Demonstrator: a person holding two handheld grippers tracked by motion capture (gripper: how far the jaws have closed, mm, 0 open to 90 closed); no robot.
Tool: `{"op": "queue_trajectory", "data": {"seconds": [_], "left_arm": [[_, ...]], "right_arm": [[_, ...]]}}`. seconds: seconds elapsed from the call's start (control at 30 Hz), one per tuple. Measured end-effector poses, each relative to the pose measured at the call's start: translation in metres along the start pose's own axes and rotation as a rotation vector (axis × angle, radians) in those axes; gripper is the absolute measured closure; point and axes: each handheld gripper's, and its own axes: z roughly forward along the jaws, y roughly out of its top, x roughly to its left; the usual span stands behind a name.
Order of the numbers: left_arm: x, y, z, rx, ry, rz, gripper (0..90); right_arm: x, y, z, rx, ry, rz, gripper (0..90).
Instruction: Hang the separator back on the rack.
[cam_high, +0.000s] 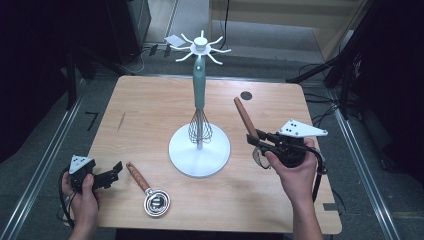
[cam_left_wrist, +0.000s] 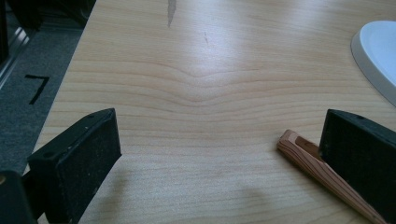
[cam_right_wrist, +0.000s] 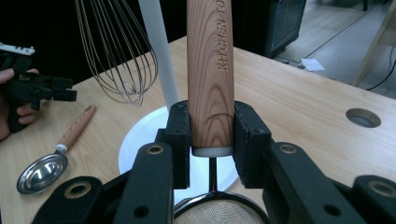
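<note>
Your right gripper clamps the round wooden handle of a fine-mesh strainer, right of the white stand. A wire whisk with a teal handle hangs from the stand's hooks. Your left gripper sits near-left, jaws wide, holding nothing, on the pale woodgrain table. A shiny steel scoop with a wooden handle lies just right of it.

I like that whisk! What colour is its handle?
The whisk handle is pale teal, clearest in the high view.
</note>
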Motion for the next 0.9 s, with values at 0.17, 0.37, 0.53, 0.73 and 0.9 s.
{"op": "queue_trajectory", "data": {"seconds": [0.17, 0.37, 0.53, 0.73, 0.9], "left_arm": [[0.0, 0.0, 0.0, 0.002, -0.001, 0.002, 0.0], [0.0, 0.0, 0.0, 0.001, 0.002, 0.001, 0.0], [0.0, 0.0, 0.0, -0.002, 0.005, 0.0, 0.0], [0.0, 0.0, -0.001, 0.001, 0.002, 0.006, 0.0], [0.0, 0.0, -0.001, 0.0, 0.001, 0.005, 0.0]], "right_arm": [[0.006, 0.005, -0.002, -0.021, 0.005, -0.006, 71.8], [0.012, 0.009, -0.006, -0.064, 0.019, -0.012, 71.8], [0.022, 0.013, -0.006, -0.091, -0.014, -0.034, 71.8], [0.029, 0.014, -0.004, -0.119, -0.023, -0.039, 71.9], [0.033, 0.016, -0.005, -0.148, -0.031, -0.048, 71.9]]}}
